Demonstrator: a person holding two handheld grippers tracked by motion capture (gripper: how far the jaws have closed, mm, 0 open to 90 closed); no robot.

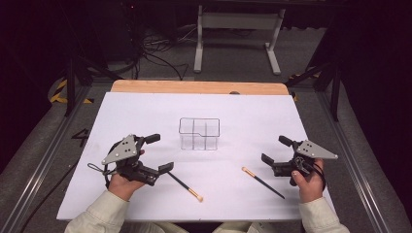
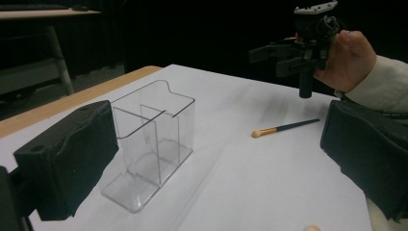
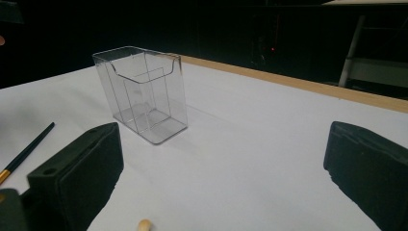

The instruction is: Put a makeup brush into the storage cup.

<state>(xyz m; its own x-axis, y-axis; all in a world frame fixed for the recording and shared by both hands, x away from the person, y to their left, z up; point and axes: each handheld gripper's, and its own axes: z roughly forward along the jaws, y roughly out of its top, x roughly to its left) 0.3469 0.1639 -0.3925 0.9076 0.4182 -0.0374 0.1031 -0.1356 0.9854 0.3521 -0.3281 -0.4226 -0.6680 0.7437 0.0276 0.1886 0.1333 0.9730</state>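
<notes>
Clear organizer [image 2: 149, 144] between parted jaws

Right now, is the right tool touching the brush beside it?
Apart. The high view shows white table between the right tool and the brush, which lies flat just below and left of the open jaws.

Your high view looks forward and down on the bench [image 1: 145, 107]; both gripper views sit low, close, sharing the clear organizer [image 2: 154, 139].
</notes>
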